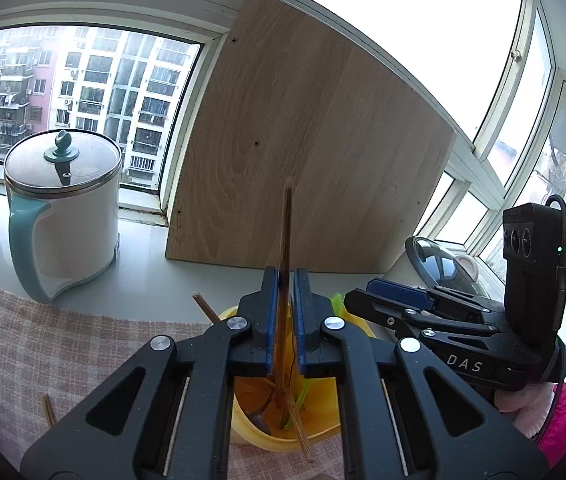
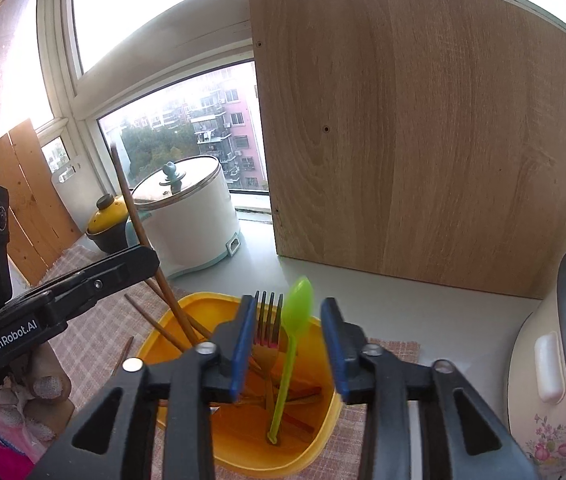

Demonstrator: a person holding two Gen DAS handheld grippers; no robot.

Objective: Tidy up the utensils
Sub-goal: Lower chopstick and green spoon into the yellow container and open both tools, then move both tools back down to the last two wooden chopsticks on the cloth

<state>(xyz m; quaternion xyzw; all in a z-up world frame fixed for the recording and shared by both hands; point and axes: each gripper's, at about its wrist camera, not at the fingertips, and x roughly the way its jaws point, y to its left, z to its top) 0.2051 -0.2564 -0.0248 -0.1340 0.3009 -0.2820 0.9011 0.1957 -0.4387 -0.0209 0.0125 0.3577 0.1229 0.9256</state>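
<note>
Jaws of the left hand-held gripper (image 1: 281,312) stand a slit apart around a long brown wooden chopstick (image 1: 285,264). The stick rises upright between the blue pads with its lower end down in the yellow plastic utensil tub (image 1: 251,436). Whether the pads press on it I cannot tell; a thin gap shows on the right side. The right hand-held gripper (image 2: 287,344) is spread wide and holds nothing. A lime-green plastic spoon (image 2: 292,344) and a brown metal fork (image 2: 267,332) stand free between its pads, leaning in the same tub.

One risk is that the chopstick, loosely kept, tips sideways and levers out over the rim, joining the loose stick (image 1: 49,410) lying on the checked pink cloth (image 1: 63,344) on the bench. Another is that either gripper, pulling away at an angle, catches the spoon or fork and flips it out. The tub looks light, so a snagged handle could also drag or tilt it towards the floral rice cooker (image 2: 555,368) nearby.
</note>
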